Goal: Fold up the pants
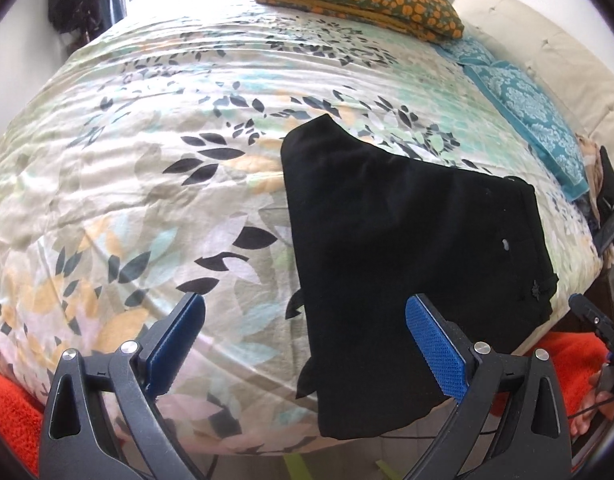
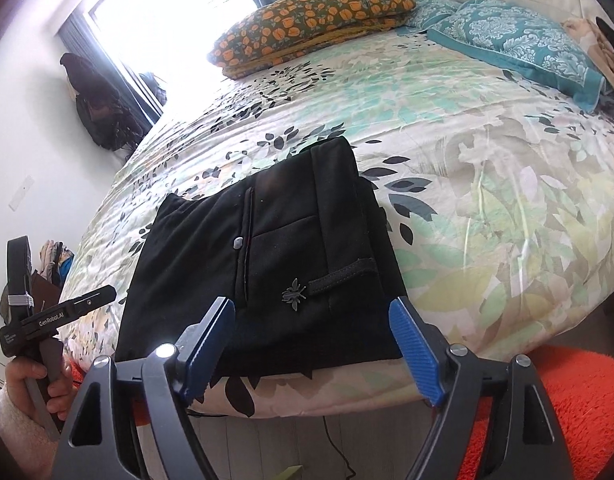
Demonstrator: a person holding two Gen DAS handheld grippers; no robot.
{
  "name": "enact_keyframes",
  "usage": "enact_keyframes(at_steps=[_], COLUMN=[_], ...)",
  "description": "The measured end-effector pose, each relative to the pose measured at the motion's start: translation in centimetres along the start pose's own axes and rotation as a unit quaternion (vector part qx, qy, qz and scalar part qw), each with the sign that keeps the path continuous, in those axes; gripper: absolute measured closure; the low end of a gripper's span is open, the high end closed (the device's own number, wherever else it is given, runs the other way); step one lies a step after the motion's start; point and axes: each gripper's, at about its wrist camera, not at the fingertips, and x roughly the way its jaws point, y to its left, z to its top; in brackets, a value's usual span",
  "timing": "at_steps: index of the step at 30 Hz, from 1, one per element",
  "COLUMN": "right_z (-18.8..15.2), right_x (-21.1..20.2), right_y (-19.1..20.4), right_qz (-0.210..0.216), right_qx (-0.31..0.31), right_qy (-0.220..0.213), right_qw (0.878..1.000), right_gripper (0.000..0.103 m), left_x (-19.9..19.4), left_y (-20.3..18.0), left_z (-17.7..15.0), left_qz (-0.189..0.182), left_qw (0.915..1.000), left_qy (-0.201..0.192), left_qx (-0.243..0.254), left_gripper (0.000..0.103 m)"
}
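Black pants [image 1: 407, 248] lie folded into a compact stack on the floral bedspread [image 1: 147, 160], near the bed's front edge. In the right wrist view the pants [image 2: 275, 280] show a pocket, a small button and a metal bee pin. My left gripper [image 1: 305, 320] is open and empty, held above the bed with its right finger over the pants' left part. My right gripper [image 2: 311, 322] is open and empty, just in front of the pants' near edge. The left gripper's body also shows at the left of the right wrist view [image 2: 47, 320], held in a hand.
An orange-flowered folded blanket [image 2: 307, 20] and teal pillows [image 2: 515, 40] lie at the head of the bed. A cream headboard [image 1: 547, 60] stands behind. An orange rug [image 2: 567, 408] covers the floor by the bed. Dark bags [image 2: 103, 112] hang by the window.
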Motion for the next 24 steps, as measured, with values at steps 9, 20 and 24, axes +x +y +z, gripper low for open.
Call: enact_keyframes(at_steps=[9,20,24], right_z=[0.1,-0.1,1.1], right_x=[0.1,0.4,0.1], right_y=[-0.1,-0.3,-0.9], right_qz=[0.006,0.01,0.039], right_qx=[0.004,0.006,0.009], right_qy=[-0.005,-0.003,0.001], right_qw=[1.0,1.0,0.999], right_gripper=[0.024,0.023,0.023], left_x=[0.3,1.2,1.3], left_y=[0.9,1.4,1.6], left_z=[0.7,0.4,1.2], left_qz=[-0.007,-0.011,-0.021], left_qw=[1.0,0.9997,0.9994], left_qy=[0.005,0.02,0.029], left_qx=[-0.005,-0.01,-0.002], left_gripper=[0.002,0.002,0.002])
